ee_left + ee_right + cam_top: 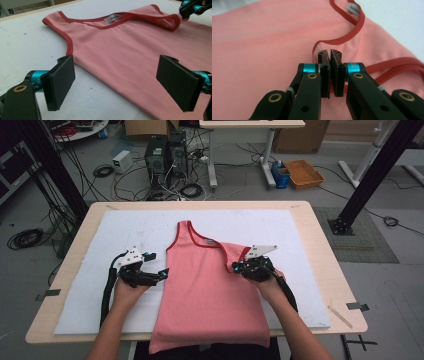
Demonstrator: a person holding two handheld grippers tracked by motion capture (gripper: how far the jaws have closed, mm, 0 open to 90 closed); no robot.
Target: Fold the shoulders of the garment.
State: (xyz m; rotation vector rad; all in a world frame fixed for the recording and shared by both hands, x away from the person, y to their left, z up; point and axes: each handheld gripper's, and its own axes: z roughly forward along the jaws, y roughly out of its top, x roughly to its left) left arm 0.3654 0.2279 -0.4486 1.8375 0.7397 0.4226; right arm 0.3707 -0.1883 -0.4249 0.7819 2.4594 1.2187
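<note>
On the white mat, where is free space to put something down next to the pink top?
The white mat lies bare left of the pink tank top, beyond the left gripper, and along its far edge. Right of the right gripper is a narrower bare strip. The middle is crowded.

Pink tank top (210, 290) on our table

We see it flat, red-trimmed, right strap folded over onto its front

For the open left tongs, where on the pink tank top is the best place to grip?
Probably the tank top side hem just below its left armhole, approached from the table side: that edge lies flat and free between the left tongs.
</note>
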